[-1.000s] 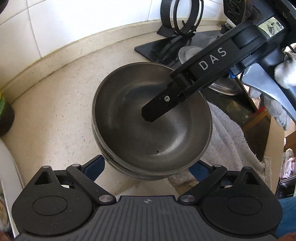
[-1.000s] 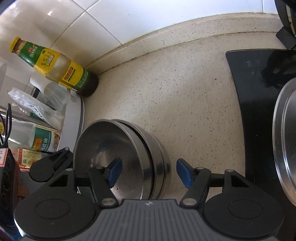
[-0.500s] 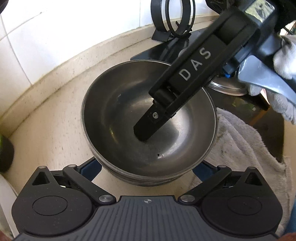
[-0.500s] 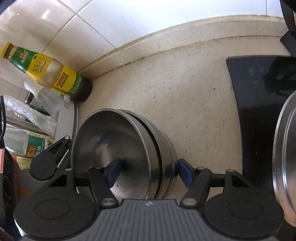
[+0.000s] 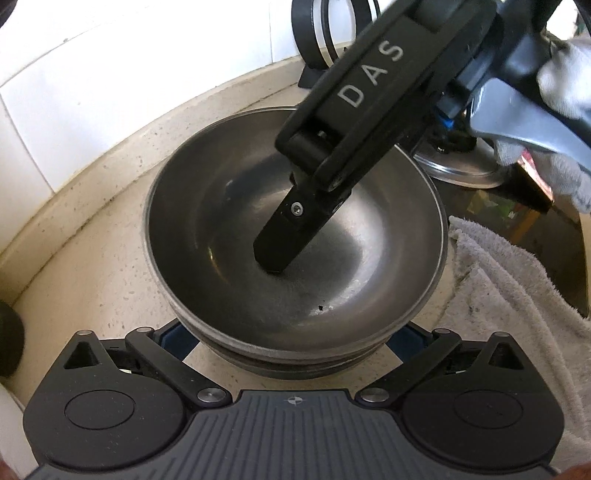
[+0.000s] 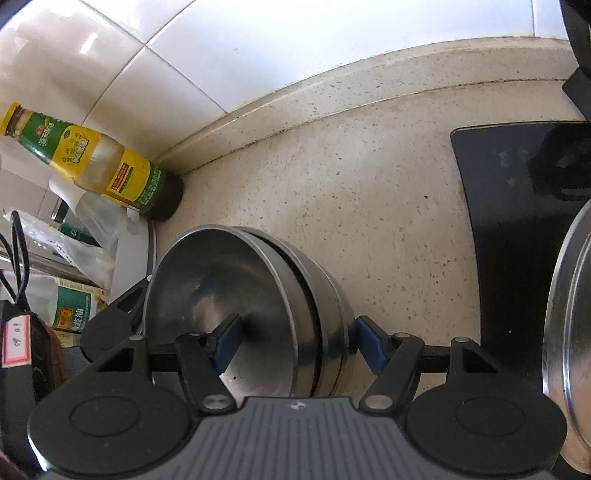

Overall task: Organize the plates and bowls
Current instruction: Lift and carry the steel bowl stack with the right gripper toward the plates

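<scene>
A stack of nested steel bowls [image 5: 236, 236] sits on the beige counter; it also shows in the right wrist view [image 6: 258, 302]. My left gripper [image 5: 291, 338] is open, its blue pads on either side of the stack's near base. My right gripper [image 6: 299, 338] straddles the stack's wall: one finger [image 5: 291, 229] reaches inside the top bowl, the other pad [image 6: 369, 343] is outside. The jaws have narrowed onto the stack's wall. A steel plate [image 6: 569, 325] lies on the black stove top at the right.
A soy sauce bottle [image 6: 92, 162] stands by the tiled wall at the left, with packets and a jar beside it. A white towel [image 5: 517, 280] lies right of the bowls. A black stove [image 6: 517, 206] with a ring stand [image 5: 325, 33] is at the back right.
Both grippers have moved closer to the bowls. The right gripper's jaws have narrowed around the stack's wall, with one finger deeper inside the top bowl.
</scene>
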`<state>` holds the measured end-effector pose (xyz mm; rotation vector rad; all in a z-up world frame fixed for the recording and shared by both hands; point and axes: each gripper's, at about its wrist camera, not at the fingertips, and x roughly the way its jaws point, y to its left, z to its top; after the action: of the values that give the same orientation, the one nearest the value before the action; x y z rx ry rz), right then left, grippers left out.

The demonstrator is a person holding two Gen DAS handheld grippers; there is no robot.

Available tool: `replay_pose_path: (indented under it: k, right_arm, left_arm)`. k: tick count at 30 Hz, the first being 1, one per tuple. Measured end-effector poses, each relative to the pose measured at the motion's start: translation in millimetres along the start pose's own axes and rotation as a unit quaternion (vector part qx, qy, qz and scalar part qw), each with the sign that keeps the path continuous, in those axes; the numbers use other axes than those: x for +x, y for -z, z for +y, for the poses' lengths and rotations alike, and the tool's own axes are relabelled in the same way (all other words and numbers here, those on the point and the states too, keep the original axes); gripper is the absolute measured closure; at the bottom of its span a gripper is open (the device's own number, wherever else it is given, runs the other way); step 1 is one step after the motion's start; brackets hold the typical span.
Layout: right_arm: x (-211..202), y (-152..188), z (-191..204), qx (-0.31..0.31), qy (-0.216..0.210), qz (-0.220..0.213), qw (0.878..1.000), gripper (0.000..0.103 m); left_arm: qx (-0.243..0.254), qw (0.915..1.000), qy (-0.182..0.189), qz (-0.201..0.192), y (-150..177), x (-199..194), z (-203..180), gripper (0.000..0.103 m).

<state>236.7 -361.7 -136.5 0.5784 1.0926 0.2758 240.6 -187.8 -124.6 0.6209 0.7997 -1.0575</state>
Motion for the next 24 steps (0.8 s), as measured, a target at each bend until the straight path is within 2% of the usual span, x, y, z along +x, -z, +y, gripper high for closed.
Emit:
replay_pose_path:
  k: [14,24]
  right_arm:
    - [3.8,-0.8,-4.8,0.009,-0.015,-0.008,1.0,0.011]
    - [3.6,-3.0,-10.1,0.027,-0.027,-0.018,0.999,0.011]
  left_arm:
    - [-0.003,1.0,0.002,0.003,-8.2,23.9,-1.8,0.0]
    - [-0.005,1.0,0.002,-0.002,-3.9,20.5,0.3,0.0]
